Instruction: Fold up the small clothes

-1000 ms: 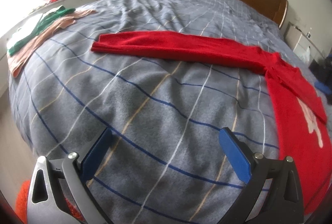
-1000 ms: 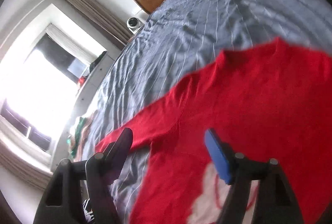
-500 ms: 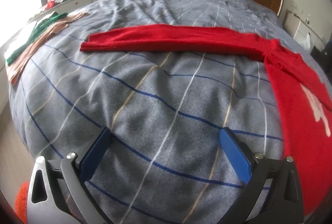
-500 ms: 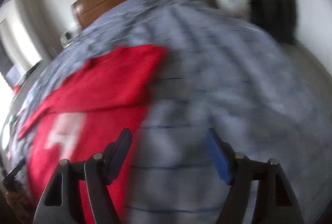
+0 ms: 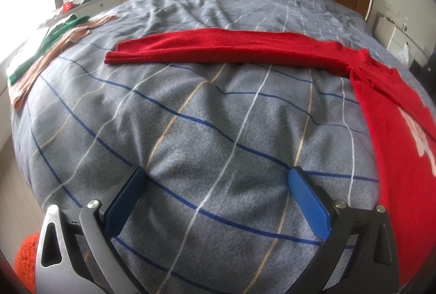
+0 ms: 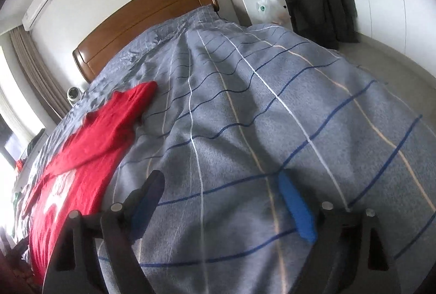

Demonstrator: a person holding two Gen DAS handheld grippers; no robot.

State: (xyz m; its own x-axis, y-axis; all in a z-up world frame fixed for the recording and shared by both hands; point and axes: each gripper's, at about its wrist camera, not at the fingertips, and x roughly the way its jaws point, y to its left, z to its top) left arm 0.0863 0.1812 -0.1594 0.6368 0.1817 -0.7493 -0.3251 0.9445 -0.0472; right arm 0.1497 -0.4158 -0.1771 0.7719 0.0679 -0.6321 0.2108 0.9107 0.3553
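Above blanket [image 5: 218,130], left tool [image 5: 218,179] spread, level

One red sweater [image 5: 234,48] on one bed [image 5: 218,130]; two other garments, one green [image 5: 51,35], one peach [image 5: 54,48]; two tongs [image 5: 218,196] [image 6: 220,201].

I see the sweater [image 5: 395,114] lying on the bed [image 5: 218,130], its sleeve [image 5: 218,48] stretched leftward; more clothes [image 5: 49,43] lie at the bed's far left edge.

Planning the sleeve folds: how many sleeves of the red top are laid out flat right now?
2. One sleeve stretches left across the bed; the other sleeve points toward the headboard. Both grippers, left and right, hover open.
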